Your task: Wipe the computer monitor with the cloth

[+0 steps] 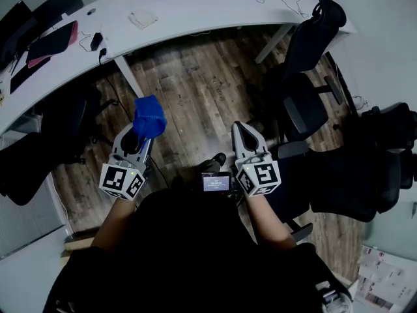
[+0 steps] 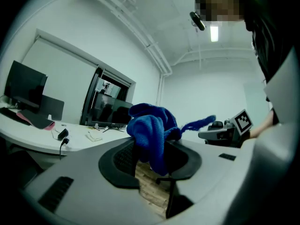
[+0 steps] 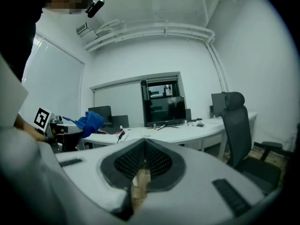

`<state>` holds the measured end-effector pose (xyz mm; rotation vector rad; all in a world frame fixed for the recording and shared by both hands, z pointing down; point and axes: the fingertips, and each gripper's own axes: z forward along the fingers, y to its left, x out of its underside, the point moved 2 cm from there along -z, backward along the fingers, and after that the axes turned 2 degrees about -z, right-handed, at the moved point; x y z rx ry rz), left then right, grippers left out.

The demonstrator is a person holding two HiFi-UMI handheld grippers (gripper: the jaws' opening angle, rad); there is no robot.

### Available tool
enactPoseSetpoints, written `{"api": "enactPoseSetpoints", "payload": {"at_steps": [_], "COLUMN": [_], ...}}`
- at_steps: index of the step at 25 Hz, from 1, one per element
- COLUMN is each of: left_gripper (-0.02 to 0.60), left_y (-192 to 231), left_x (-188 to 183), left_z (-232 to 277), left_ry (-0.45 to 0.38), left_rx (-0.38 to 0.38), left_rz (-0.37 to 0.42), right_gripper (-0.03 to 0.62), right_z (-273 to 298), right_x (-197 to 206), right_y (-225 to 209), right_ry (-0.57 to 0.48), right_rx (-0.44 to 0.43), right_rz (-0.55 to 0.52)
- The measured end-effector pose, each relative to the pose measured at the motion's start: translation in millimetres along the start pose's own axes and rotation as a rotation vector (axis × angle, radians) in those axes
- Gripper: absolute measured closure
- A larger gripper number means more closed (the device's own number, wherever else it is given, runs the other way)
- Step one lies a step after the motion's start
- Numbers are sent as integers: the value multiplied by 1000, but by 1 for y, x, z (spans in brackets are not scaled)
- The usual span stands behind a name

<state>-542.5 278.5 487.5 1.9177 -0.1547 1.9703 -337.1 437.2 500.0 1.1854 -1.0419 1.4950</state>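
Two tongs: left tongs [image 2: 151, 159] clamped on a crumpled blue fabric cloth [image 2: 151, 125], right tongs [image 3: 143, 165] pressed together, empty. Black flat computer monitor [image 3: 163, 110] stands well ahead of them.

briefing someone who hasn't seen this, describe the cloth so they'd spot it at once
Below the curved white desk the person holds two grippers. The cloth is bunched in the left gripper's jaws. It is the only blue thing here; the right gripper is empty.

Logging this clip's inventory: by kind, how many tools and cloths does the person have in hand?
Tools: 2, the left tool and the right tool
Cloths: 1, the blue cloth, in the left tool
Total: 3
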Motion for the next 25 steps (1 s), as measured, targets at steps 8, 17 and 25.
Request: {"api": "enactPoseSetpoints", "payload": {"at_steps": [8,17,25], "left_gripper": [457,457,456], "left_y": [-15,-21,-14], "left_x": [1,13,18], "left_z": [9,7,-4], "left_ry": [-6,23,12], "left_rx": [57,102,85], "left_rz": [19,-5,-24], "right_gripper": [591,591,591], "right_z": [-9,-18,-27], "right_x": [-1,3,12], "right_y": [6,10,8], "right_ry": [-30,-43,-32], "right_rx": [54,83,123], "right_rz": [-87,-117,-92]}}
